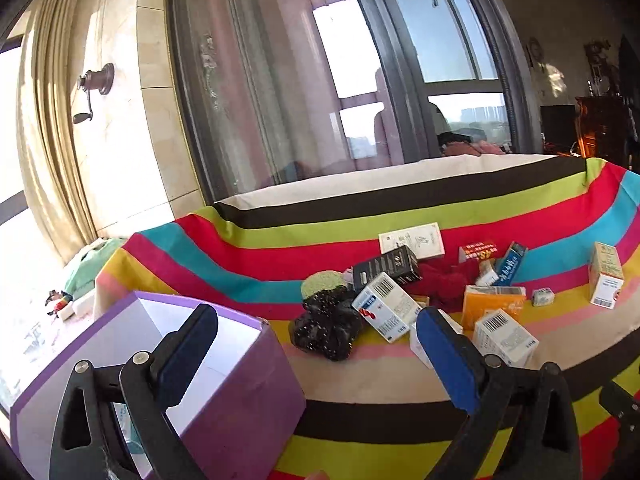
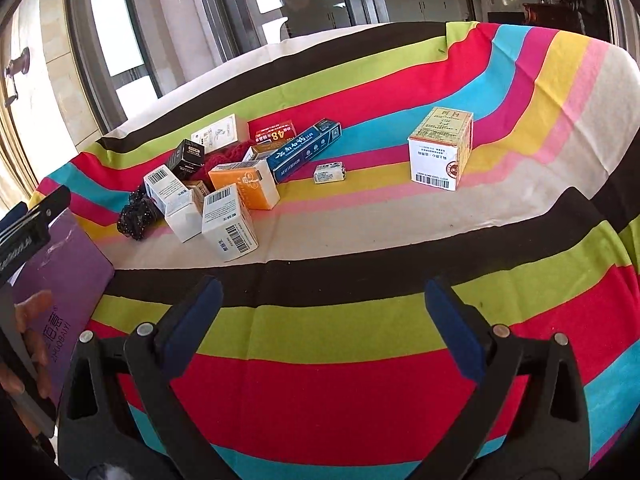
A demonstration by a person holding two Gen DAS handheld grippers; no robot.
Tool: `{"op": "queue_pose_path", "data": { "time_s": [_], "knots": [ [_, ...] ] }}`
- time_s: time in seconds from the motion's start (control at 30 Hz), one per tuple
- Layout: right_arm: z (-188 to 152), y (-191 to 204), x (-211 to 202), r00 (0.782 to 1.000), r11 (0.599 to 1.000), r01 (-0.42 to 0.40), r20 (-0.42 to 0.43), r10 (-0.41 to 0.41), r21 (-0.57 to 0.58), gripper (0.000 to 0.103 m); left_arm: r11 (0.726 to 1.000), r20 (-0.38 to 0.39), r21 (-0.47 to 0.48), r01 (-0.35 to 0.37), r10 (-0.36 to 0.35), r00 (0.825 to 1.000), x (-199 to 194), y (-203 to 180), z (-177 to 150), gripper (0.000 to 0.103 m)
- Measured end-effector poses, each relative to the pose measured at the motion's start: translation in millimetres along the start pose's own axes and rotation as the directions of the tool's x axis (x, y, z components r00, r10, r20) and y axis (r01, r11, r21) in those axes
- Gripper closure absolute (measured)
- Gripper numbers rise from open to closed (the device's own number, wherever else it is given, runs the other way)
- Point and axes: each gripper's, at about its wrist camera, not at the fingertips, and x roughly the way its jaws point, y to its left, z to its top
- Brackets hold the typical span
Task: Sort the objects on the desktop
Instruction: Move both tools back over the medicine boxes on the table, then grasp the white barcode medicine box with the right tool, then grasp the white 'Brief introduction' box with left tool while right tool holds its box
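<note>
Tool on my left (image 1: pixel 316 344) gapes empty above the purple box's (image 1: pixel 240 380) open corner; my right tool (image 2: pixel 324 320) is spread too, over bare striped tabletop (image 2: pixel 360 240). Beyond the purple box, rightward, the carton pile (image 1: pixel 420 300) lies nearer my left.

Bare striped cloth surface (image 2: pixel 360 240) lies open ahead and between the cluttered heap of small cardboard boxes (image 2: pixel 224 196) and the lone upright white-and-orange carton (image 2: pixel 440 156); an open purple cardboard box (image 1: pixel 224 384) blocks the left.

Matt striped cloth (image 2: pixel 360 332); glossy cardboard boxes (image 2: pixel 228 222).
</note>
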Motion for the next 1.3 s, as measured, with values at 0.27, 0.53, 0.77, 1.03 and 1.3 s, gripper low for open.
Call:
{"op": "queue_pose_path", "data": {
  "time_s": [0.27,0.53,0.77,1.03,1.3],
  "knots": [
    [2,-1,1,0.999,0.999,-0.040,-0.004,0.040,0.002,0.002,0.975,-0.126,-0.143,-0.171,0.153,0.980,67,84,-26,0.004],
    [9,37,29,0.989,0.975,0.018,-0.141,-0.050,-0.223,0.002,0.987,-0.036,-0.006,-0.161,0.161,0.986,69,81,-34,0.003],
    [24,87,113,0.945,0.902,-0.082,-0.321,-0.065,-0.425,0.002,0.996,-0.041,0.049,-0.070,0.072,0.997,71,80,-36,0.003],
    [44,118,148,0.949,0.898,-0.152,-0.315,0.016,-0.413,0.030,0.996,-0.089,0.085,-0.015,0.023,0.996,55,55,-45,0.000],
    [34,70,114,0.953,0.941,-0.082,-0.301,-0.022,-0.329,0.060,0.991,-0.096,0.127,0.045,-0.033,0.995,78,16,-25,0.000]
  ]
}}
